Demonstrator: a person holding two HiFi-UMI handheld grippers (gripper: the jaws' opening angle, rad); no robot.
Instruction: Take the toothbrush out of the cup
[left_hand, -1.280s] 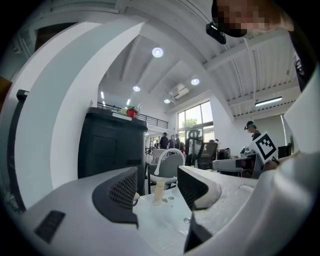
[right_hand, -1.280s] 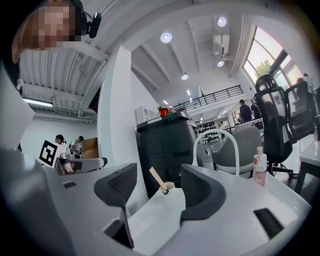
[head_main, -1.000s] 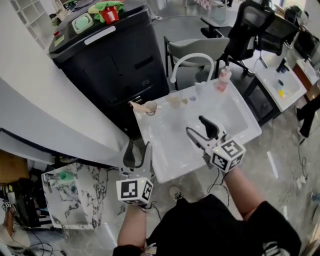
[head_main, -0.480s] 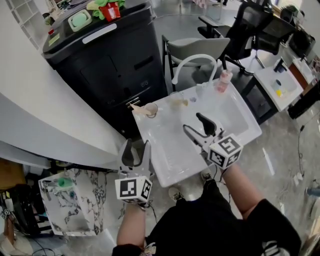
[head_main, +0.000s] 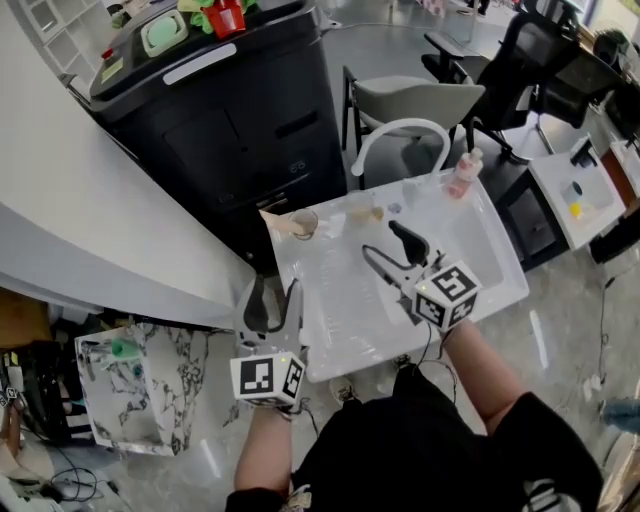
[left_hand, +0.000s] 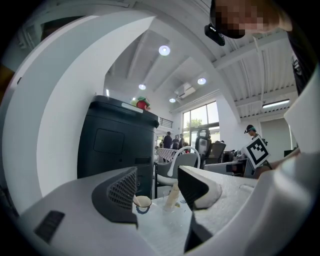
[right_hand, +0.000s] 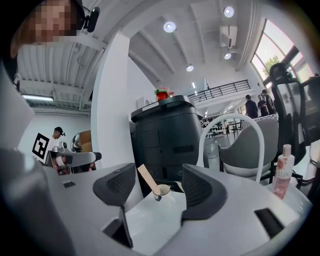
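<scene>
A small cream cup (head_main: 305, 223) stands at the far left corner of the white basin top (head_main: 340, 300). A pale toothbrush (head_main: 278, 220) leans out of it to the left. In the right gripper view the cup (right_hand: 162, 190) and toothbrush (right_hand: 146, 178) show between the jaws, some way ahead. My right gripper (head_main: 388, 246) hovers open over the basin, empty. My left gripper (head_main: 270, 292) is open and empty at the basin's near left edge, pointing toward the cup (left_hand: 142, 202).
A white arched faucet (head_main: 402, 135) rises at the basin's far edge, with a pink bottle (head_main: 464, 176) to its right and a clear cup (head_main: 360, 208) beside the cream cup. A black cabinet (head_main: 230, 110) stands behind. A marbled box (head_main: 150, 385) sits on the floor at left.
The head view has shifted a little. My right gripper has edged slightly left toward the cup. Both grippers stay open and empty.
</scene>
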